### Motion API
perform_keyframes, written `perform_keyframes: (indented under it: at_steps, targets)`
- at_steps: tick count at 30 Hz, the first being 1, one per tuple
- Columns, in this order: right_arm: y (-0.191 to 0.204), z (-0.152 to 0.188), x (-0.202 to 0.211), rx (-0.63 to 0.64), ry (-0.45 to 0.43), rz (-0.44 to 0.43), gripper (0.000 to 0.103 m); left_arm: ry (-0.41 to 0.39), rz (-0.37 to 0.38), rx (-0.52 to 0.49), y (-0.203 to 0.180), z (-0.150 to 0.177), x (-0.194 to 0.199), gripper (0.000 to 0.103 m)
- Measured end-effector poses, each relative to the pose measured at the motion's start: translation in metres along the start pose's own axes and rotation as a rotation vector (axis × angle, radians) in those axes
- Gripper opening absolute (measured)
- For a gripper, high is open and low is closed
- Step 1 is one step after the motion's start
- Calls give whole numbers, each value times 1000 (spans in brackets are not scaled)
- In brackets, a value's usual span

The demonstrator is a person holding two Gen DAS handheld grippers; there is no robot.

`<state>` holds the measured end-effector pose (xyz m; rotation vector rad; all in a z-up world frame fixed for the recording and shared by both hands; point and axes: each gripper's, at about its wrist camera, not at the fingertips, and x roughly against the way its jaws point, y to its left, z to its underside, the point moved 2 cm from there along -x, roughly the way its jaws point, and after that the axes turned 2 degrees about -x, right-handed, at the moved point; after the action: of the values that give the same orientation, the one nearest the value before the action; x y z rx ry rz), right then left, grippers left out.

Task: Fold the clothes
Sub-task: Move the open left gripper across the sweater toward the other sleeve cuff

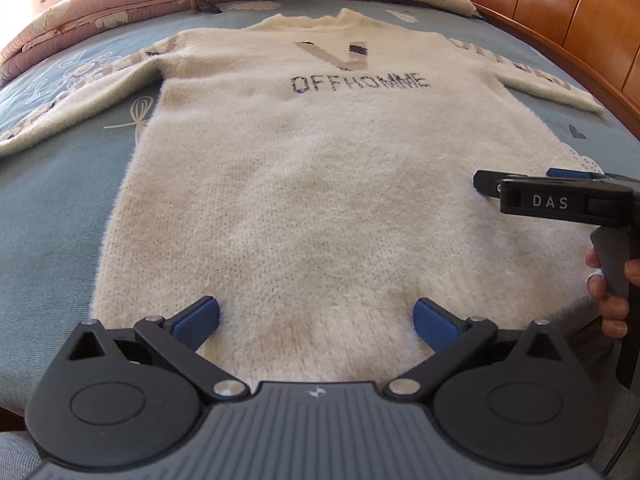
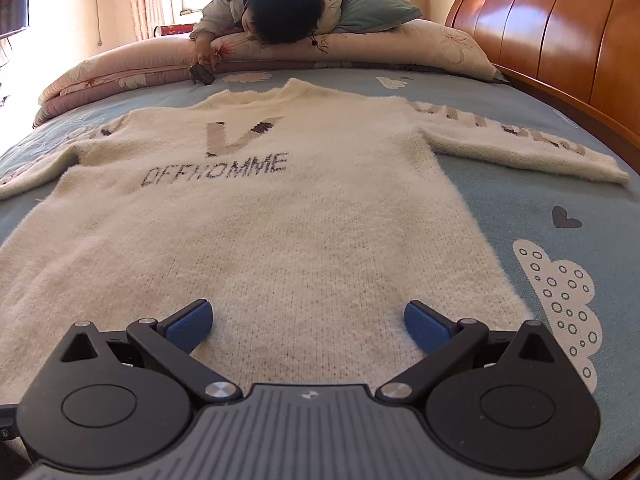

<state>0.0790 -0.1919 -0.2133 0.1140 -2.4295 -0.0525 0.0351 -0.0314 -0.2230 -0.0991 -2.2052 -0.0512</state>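
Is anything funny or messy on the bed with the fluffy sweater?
The sweater lies flat and tidy, sleeves spread. The odd part is a person slumped over the pillows at the far edge, one hand touching a small dark object on the blue sheet.

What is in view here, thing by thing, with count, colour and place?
sweater: one, cream, flat on the bed, sleeves spread
bed sheet: one, blue, patterned, under the sweater
quilt: one, pink, far edge of the bed
pillow: one, teal, far end
headboard: one, brown wood, right side
person: one, leaning on the quilt
left gripper: open, over the hem
right gripper: open, over the hem
hand: one, holding the right gripper's handle
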Motion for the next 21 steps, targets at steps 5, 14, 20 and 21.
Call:
perform_keyframes:
  at_steps: [5,14,20,21]
  targets:
    - [1,0,2,-4,-19,12,103,-11,-15,19,-2,0,2,102]
    - [-1,-28,8,-132,-85,-22,103,-104,10,20,32,-60,20,102]
    - [-6,-46,-4,-223,-92,-37,103,-163,51,68,69,-135,-2,102]
    - [-6,-47,-7,-232,-74,-40,103,-164,58,82,74,-144,-12,102]
